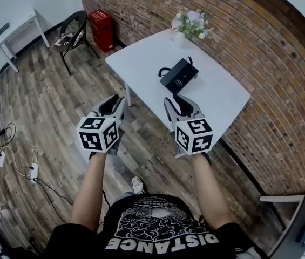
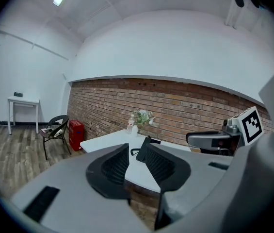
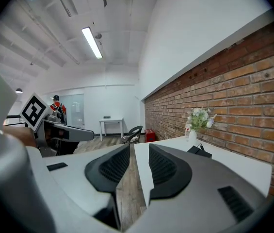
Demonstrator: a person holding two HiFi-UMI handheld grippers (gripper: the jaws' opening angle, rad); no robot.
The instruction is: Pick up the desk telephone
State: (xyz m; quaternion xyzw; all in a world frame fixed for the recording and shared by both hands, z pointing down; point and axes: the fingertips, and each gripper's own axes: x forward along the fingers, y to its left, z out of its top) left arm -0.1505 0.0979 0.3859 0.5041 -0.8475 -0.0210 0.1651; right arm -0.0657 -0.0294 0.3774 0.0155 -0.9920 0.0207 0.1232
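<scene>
The desk telephone (image 1: 178, 75) lies near the middle of the white counter (image 1: 219, 99), well apart from both grippers, its cord looped at the end nearer the flower vase (image 1: 190, 25). The left gripper (image 1: 112, 106) and the right gripper (image 1: 183, 106) are held side by side just short of the counter's near edge. Each has its jaws released, a narrow gap between the pads and nothing in it. The step in hand looks like the approach, and the person would do well to carry both grippers in over the near edge and widen the jaws before arriving, since the present gap seems too slim for the telephone's body. Taking the body from opposite sides, low on its flanks and clear of the cord, should keep the handset from tipping off; how firmly the handset sits cannot be told. The left gripper hangs over bare floor beside the counter's corner, so it has to swing inward to reach. The brick wall (image 1: 260, 47) closes the counter's far side and the vase stands at the far corner, so a straight lift upward is the freest way out. The chair (image 1: 72, 34) and the floor cables (image 1: 12, 155) are well away.
</scene>
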